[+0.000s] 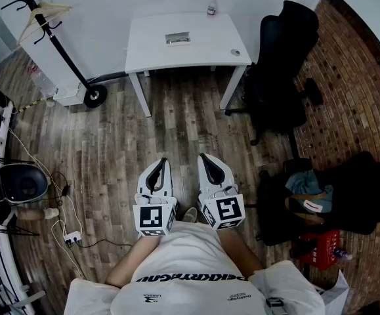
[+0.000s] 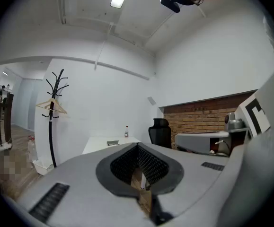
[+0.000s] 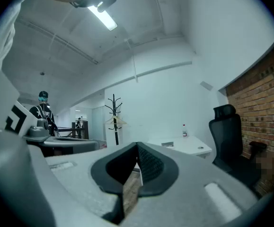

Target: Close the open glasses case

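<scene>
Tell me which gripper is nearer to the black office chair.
Right. The right gripper is on the side toward the black office chair; the left gripper is beside it, farther from the chair. Neither touches it.

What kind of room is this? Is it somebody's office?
Probably an office or workroom. There's a white desk, a black office chair beside it, and a coat stand with a hanger on it.
</scene>
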A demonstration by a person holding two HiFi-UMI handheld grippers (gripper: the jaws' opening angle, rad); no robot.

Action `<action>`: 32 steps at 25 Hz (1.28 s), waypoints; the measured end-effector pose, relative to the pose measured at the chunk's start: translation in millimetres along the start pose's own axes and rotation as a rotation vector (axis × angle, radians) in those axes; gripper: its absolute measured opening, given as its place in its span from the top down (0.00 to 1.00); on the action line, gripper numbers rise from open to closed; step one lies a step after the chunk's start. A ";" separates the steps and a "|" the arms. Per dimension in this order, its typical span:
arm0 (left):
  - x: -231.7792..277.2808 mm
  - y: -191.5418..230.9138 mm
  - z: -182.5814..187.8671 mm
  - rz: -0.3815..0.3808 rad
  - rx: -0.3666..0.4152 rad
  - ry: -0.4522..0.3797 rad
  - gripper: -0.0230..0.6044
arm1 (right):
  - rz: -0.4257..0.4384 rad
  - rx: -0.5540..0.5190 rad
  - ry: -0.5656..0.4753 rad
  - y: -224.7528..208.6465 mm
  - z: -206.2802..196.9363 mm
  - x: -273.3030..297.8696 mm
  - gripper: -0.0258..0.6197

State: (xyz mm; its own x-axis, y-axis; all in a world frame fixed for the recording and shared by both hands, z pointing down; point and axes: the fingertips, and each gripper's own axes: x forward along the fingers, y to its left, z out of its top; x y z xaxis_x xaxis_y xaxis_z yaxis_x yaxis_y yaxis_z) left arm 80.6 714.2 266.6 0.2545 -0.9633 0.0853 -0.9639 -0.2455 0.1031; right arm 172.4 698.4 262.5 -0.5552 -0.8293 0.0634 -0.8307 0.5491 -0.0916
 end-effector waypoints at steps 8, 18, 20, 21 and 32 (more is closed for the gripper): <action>-1.9 -20.2 -12.9 -0.003 -0.007 0.040 0.97 | 0.003 0.029 0.001 -17.2 -4.0 -13.6 0.96; 41.2 -0.2 -15.5 -0.018 -0.013 0.039 0.97 | 0.018 -0.013 -0.004 -29.6 0.1 29.6 0.96; 57.5 9.0 -14.1 -0.018 -0.015 0.036 0.97 | 0.028 -0.006 -0.005 -34.4 1.0 46.6 0.96; 67.0 13.5 -14.1 -0.020 -0.016 0.035 0.97 | 0.033 -0.001 -0.005 -37.7 1.1 55.8 0.96; 207.5 87.6 8.2 -0.102 -0.056 0.059 0.97 | 0.071 0.043 0.032 -77.9 20.4 207.3 0.96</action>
State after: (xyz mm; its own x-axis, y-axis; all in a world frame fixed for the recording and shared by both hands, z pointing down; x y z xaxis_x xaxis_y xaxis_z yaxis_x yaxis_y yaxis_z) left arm 48.3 491.9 285.2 0.3564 -0.9253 0.1295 -0.9274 -0.3335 0.1695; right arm 122.9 481.6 262.5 -0.6140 -0.7845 0.0869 -0.7872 0.6007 -0.1394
